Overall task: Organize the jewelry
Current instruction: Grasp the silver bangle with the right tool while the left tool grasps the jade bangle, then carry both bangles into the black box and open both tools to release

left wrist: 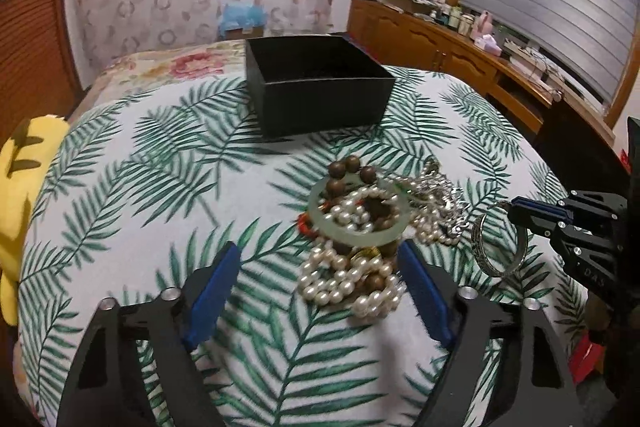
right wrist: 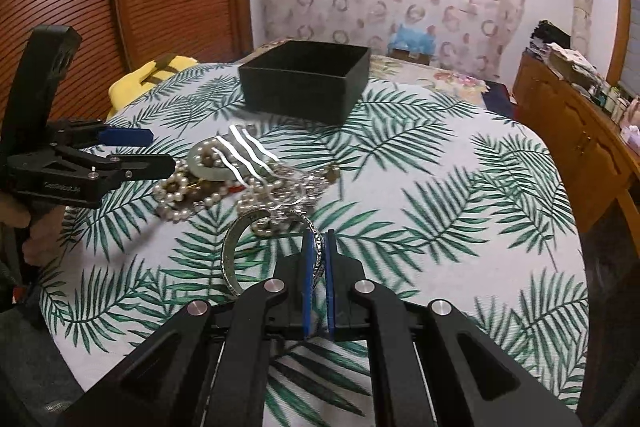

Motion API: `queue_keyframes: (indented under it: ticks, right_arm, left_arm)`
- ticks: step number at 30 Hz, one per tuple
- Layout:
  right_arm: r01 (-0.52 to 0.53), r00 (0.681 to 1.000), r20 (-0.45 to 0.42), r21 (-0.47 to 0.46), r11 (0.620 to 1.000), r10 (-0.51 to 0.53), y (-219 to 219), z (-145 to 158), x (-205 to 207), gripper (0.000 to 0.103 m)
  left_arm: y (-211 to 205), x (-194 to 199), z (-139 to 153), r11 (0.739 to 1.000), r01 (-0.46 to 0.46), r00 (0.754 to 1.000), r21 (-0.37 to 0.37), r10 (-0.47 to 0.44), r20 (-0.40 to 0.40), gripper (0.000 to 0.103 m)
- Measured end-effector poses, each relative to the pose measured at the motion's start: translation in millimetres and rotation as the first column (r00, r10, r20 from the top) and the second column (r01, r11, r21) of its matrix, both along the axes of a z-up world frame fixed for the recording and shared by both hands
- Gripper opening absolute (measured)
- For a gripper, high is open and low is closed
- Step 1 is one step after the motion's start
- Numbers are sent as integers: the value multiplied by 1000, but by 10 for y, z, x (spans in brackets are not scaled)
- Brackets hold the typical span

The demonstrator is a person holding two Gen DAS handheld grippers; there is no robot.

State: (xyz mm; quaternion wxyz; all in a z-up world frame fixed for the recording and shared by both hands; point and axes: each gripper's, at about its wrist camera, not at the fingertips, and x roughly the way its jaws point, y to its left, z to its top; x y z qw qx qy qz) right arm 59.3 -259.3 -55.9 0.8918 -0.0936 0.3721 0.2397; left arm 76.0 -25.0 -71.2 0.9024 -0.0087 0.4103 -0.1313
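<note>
Right tongs clamp bangle; left tongs gape over pile. Box at twelve o'clock: lift bangle clear of chains first.

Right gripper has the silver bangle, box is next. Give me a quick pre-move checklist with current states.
1. Right gripper shut on the bangle: ok, rim clamped between the blue pads.
2. Bangle free of the pile: cannot tell, a silver chain lies right behind it.
3. Box open: ok, no lid on it.
4. Room in the box: cannot tell, interior dark.
5. Left gripper out of the path: ok, open, over the pearls, off to the side.
</note>
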Motion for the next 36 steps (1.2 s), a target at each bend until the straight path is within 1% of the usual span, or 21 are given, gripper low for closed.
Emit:
queue_keyframes:
  ticks: [5,9,12,15,20,24,26,30,31,32,36]
  right_arm:
    - [19,1000,4,6,1000,-19,-83,8,16,6]
    - [19,1000,3,14,1000,-19,-88,-4,14,6]
    - [18,1000,3,14,1000,-18,-85,-16,8,6]
    - [22,1000,4,17,1000,-22,-87,-18,9,6]
    - [25,1000,7,16,1000,-26,-96,-37,1,6]
    - [30,1000,7,16,999,-30,-114,-54,9,6]
    - [30,1000,8,17,999,-30,-136,-49,13,6]
    - [30,999,9,15,999,-30,-148,-45,7,6]
    - [31,999,9,15,999,-31,-152,-50,7,6]
    - [32,999,8,14,999,-32,-154,-54,10,6]
    - [33,999,7,13,999,-33,-162,-66,13,6]
  left_arm:
    - [14,139,-20,999,-5,1000,-36,4,-27,65]
    - [-28,199,-20,1000,2,1000,-24,-3,-28,65]
    - [-95,235,-44,999,36,999,-1,-36,-39,65]
    - [-166,270,-77,997,78,996,20,-77,-54,70]
    - [-284,349,-151,990,128,989,66,-122,-80,71]
    - [-364,458,-160,985,155,985,82,-148,-90,72]
    - [-398,526,-181,980,176,980,95,-166,-108,72]
    - [-415,588,-193,976,194,977,97,-183,-111,72]
    - [-408,596,-191,976,195,976,93,-184,-114,71]
    - [-396,596,-188,978,194,976,81,-184,-112,69]
    - [-376,554,-187,979,191,978,69,-184,-96,69]
